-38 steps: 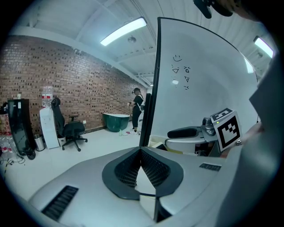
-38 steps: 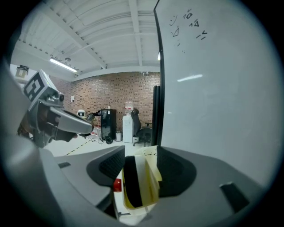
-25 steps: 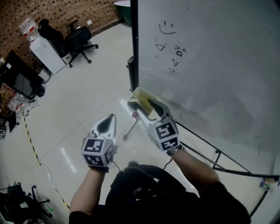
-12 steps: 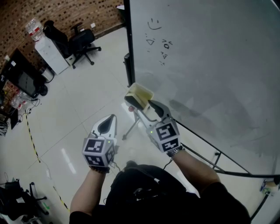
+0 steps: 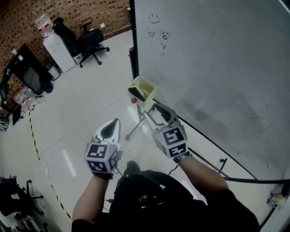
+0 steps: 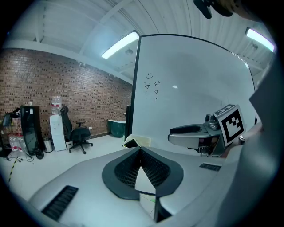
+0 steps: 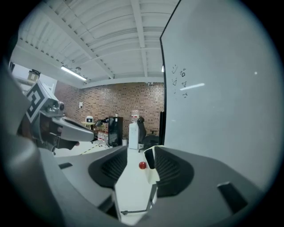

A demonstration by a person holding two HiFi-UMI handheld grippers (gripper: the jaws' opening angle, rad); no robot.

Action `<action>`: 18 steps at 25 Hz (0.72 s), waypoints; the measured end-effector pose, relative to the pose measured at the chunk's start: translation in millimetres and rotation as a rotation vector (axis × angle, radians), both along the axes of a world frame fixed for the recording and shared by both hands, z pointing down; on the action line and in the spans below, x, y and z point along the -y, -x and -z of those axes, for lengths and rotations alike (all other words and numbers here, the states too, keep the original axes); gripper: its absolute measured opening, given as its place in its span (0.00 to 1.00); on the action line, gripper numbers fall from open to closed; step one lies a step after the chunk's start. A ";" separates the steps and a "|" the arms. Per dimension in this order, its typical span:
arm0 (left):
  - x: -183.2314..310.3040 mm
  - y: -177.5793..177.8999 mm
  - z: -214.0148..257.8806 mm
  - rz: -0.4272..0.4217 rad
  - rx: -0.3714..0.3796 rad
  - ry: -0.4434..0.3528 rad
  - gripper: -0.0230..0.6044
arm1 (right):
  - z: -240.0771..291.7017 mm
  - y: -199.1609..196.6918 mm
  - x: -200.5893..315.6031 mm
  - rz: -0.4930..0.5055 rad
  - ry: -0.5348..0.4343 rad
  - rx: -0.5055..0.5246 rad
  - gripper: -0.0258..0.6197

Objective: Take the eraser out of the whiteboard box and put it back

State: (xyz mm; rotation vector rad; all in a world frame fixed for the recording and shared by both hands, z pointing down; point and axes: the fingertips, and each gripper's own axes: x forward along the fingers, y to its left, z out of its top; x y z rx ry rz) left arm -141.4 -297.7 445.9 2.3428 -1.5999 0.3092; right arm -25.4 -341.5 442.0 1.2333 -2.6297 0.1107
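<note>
You hold 2 grippers: the left gripper is pinched together, and the right gripper is parted, just narrowing, with nothing between. 1 box on 1 whiteboard holds 1 dark eraser, just ahead. The floor is pale and glossy, with 1 brick wall beyond.

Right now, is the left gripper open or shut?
Shut: the left gripper has its jaws together at the tips in its own view, nothing between them.

Whiteboard blocks right, box ahead; floor open left
</note>
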 end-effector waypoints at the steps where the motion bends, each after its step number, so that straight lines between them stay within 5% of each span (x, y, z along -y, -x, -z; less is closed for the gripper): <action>1: -7.8 -0.4 0.2 0.004 0.000 0.000 0.04 | 0.3 -0.8 -7.3 0.002 0.000 -0.001 0.38; 18: -73.3 15.8 7.3 0.021 -0.020 -0.027 0.04 | 12.9 12.9 -71.7 0.004 -0.020 -0.012 0.34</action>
